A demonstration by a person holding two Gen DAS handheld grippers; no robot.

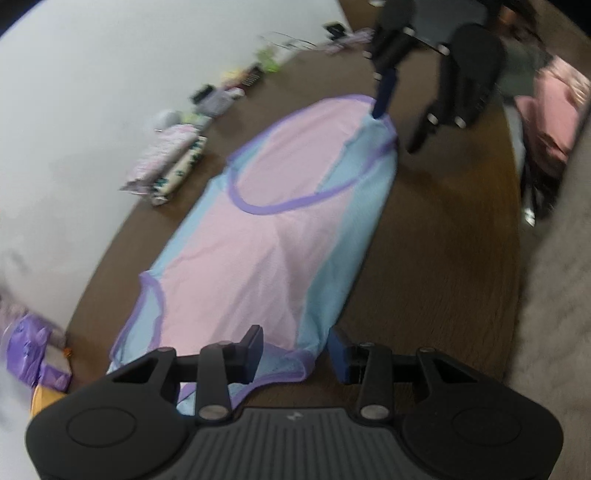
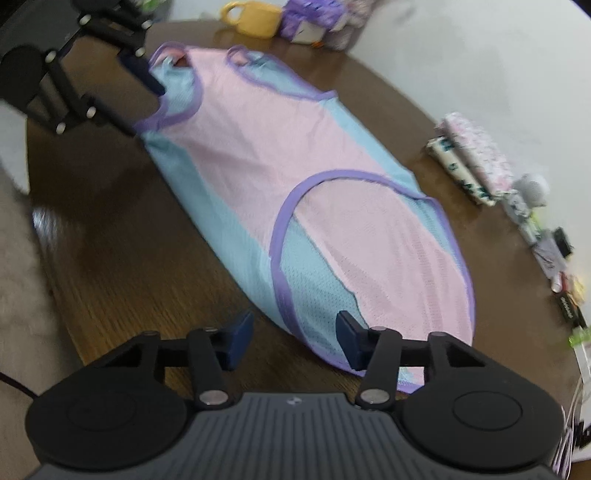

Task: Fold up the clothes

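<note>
Nearest the left wrist camera, the left gripper (image 1: 295, 350) stands with its jaws apart over the near end of a pink and light blue mesh garment (image 1: 258, 236) trimmed in purple. A purple-edged corner of the cloth lies in the gap between the two blue pads, but neither pad can be seen pressing on it. The garment lies flat on a round brown wooden table (image 1: 443, 258), running lengthwise from this gripper toward the far end, where the right gripper (image 1: 397, 129) stands at the garment's far right corner. One of its blue fingers (image 1: 384, 92) meets the purple hem there, the other sits just off the cloth over bare wood.

From the right wrist camera the same holds in reverse: the right gripper (image 2: 295, 341) has its jaws apart, the left pad over bare table, the right pad over the garment's (image 2: 332, 192) near blue edge, nothing clamped. The left gripper (image 2: 146, 99) shows at the far left by a purple-trimmed armhole.

Along the table's edge by the white wall lie folded patterned cloths (image 2: 476, 162), a yellow mug (image 2: 255, 22) and small clutter, all well apart from the garment. The frames are motion-blurred.
</note>
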